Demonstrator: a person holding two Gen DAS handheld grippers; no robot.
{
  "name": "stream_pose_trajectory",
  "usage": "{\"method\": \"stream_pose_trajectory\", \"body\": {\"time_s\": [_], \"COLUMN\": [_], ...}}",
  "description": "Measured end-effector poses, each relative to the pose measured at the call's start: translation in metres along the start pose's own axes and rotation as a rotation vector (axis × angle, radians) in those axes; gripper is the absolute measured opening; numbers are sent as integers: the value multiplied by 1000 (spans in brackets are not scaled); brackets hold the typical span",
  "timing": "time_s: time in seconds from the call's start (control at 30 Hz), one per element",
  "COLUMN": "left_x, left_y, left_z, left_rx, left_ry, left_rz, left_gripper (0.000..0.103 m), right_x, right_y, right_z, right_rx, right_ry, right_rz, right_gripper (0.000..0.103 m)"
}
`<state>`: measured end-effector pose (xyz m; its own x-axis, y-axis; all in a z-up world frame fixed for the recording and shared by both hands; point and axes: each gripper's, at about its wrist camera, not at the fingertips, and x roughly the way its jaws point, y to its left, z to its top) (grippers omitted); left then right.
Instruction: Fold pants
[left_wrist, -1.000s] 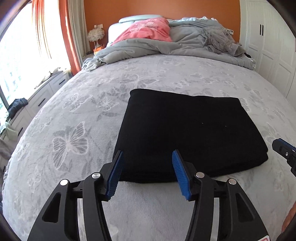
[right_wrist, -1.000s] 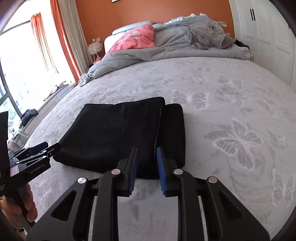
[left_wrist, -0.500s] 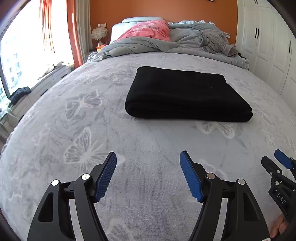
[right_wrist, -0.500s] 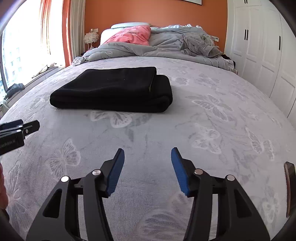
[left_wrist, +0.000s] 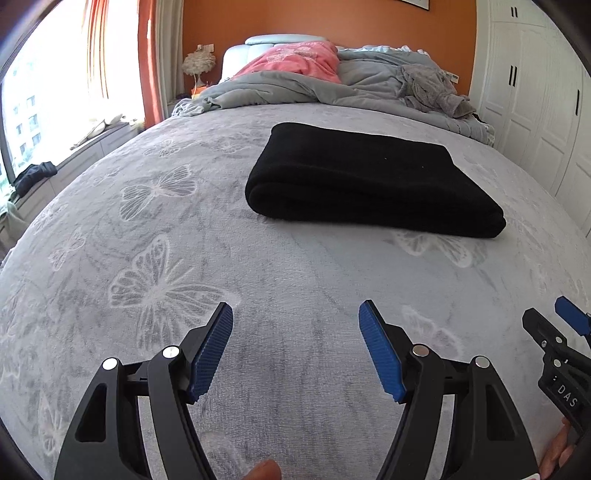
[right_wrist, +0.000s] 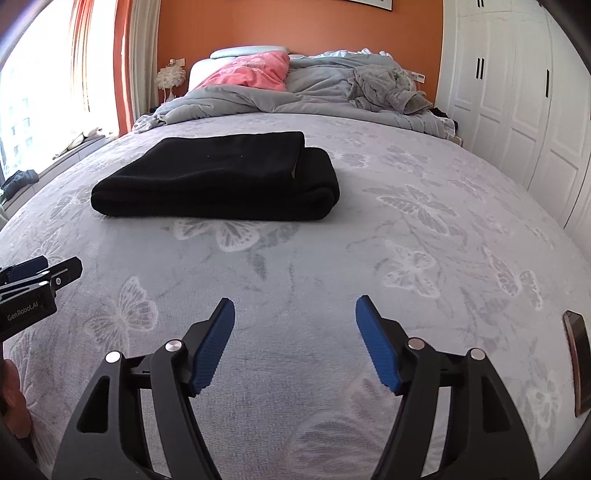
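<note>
Black fleece pants (left_wrist: 369, 181), folded into a thick rectangle, lie mid-bed on the grey butterfly-print bedspread (left_wrist: 155, 229), and both the left gripper (left_wrist: 295, 347) and right gripper (right_wrist: 295, 343) have drawn well back with fingers spread wide and empty, so the folding looks finished.

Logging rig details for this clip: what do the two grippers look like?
Both the left gripper and the right gripper have black angular frames with cut-outs, silver rivets and ribbed blue pads. White lettering shows on each body. No cables or sleeves show.
</note>
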<state>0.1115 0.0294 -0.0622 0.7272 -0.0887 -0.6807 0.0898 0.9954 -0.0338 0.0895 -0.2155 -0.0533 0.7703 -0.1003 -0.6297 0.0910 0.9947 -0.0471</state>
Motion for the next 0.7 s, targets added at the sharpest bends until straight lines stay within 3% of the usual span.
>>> {"method": "stream_pose_trajectory", "body": {"time_s": [0.17,0.57,0.63,0.7], "left_x": [-2,1,1,2], "left_y": [-7,-5,-6,-6], "left_z": [0,0,1,1], "left_rx": [43,41,48,51], "left_ry": [-12,-1,-5,-2], "left_rz": [18,12,20,16], "left_gripper": [68,68,77,79], "right_x": [3,3,3,3], "right_y": [-5,-2,-2,-1], "right_z": [0,-1,-1,-1], "right_rx": [23,14,11,4], "right_ry": [14,14,13,12], "right_rz": [10,3,5,3], "right_gripper": [66,67,67,68]}}
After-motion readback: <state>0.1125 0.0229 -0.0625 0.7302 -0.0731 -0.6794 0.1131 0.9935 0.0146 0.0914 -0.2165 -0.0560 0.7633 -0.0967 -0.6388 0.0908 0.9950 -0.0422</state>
